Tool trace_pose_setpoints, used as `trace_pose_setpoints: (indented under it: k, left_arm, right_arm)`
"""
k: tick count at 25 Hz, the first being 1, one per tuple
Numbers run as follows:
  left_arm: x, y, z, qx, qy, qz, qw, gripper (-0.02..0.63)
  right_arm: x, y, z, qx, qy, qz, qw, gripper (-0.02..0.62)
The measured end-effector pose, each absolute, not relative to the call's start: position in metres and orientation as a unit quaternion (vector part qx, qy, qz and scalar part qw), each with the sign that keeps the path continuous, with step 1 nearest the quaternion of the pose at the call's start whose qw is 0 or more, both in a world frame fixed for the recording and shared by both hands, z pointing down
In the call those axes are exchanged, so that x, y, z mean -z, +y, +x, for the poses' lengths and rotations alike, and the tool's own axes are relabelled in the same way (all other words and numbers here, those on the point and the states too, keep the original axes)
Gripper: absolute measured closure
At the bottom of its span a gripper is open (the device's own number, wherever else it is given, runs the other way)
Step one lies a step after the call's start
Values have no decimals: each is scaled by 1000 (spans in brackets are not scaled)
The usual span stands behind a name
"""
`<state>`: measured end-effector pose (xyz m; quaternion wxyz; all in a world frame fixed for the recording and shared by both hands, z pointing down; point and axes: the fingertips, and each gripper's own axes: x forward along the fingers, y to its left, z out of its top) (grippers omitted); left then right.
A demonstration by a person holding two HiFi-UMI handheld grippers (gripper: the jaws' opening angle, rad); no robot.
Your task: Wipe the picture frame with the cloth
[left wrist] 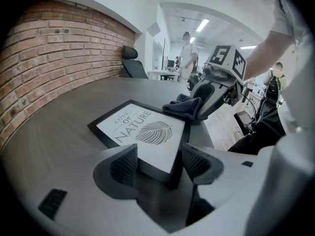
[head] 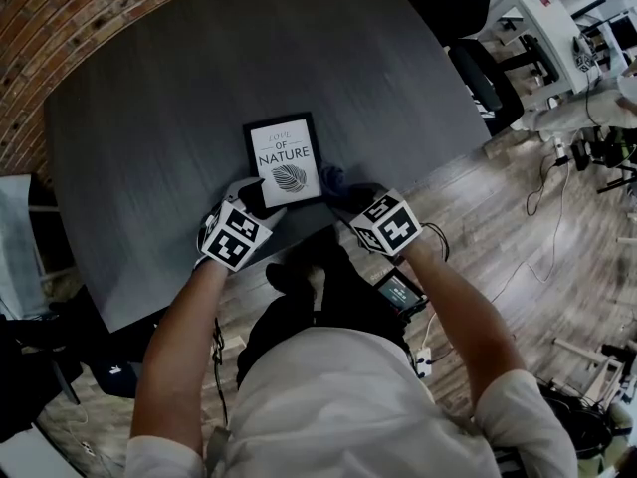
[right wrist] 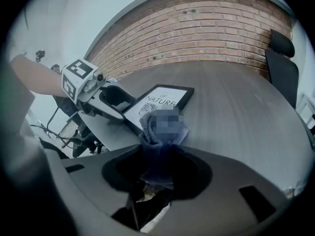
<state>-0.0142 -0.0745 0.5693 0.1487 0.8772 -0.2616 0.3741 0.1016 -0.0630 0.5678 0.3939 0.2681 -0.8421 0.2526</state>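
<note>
A black picture frame (head: 284, 162) with a white leaf print lies flat on the dark grey table (head: 149, 137), close to its near edge. My left gripper (head: 251, 199) holds the frame's near corner (left wrist: 162, 163), with a jaw against each side of it. My right gripper (head: 343, 192) is shut on a dark blue cloth (head: 331, 178). The cloth (left wrist: 184, 107) bunches out past the jaws and rests on the frame's right edge. In the right gripper view the cloth (right wrist: 153, 144) fills the gap between the jaws, and the frame (right wrist: 165, 100) lies just beyond it.
A brick wall (left wrist: 54, 53) curves along the table's far side. A black office chair (right wrist: 283, 68) stands by the wall. Wooden floor (head: 518, 227) with cables and desks lies to the right. A person (left wrist: 187, 55) stands in the room beyond.
</note>
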Motion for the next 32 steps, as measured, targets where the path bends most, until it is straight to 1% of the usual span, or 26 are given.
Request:
trace_pose_setpoints:
  k: [4, 10, 16, 17, 18, 20, 21, 23, 26, 32]
  left_arm:
    - [-570, -77, -14, -374, -258, 878, 150, 321]
    - [-567, -77, -12, -350, -273, 878, 178, 319]
    - [-554, -78, -24, -335, -274, 884, 179, 325]
    - [-552, -82, -29, -330, -282, 883, 179, 340]
    - [-550, -86, -34, -328, -289, 882, 177, 378]
    - [-548, -91, -42, -331, -301, 878, 172, 486]
    - [-548, -94, -45, -333, -304, 876, 169, 525]
    - [-550, -98, -46, -338, -305, 875, 166, 554]
    - [-553, -101, -43, -342, -295, 878, 158, 575]
    - [-566, -94, -31, -365, -261, 884, 130, 592]
  right_arm:
    - [-568, -48, 104, -240, -842, 255, 411, 448]
    - [-563, -16, 104, -213, -844, 219, 441, 446]
    - [-541, 8, 96, -184, -867, 183, 425, 446]
    - [-538, 11, 92, -179, -871, 178, 422, 446]
    - [-535, 14, 87, -175, -874, 170, 420, 446]
    - [-528, 21, 73, -167, -881, 151, 416, 446]
    - [-527, 24, 64, -163, -884, 141, 414, 446]
    - [-526, 25, 45, -154, -890, 124, 412, 446]
    - [-528, 21, 13, -137, -894, 106, 413, 446]
    - [-543, 14, -30, -119, -893, 82, 425, 446]
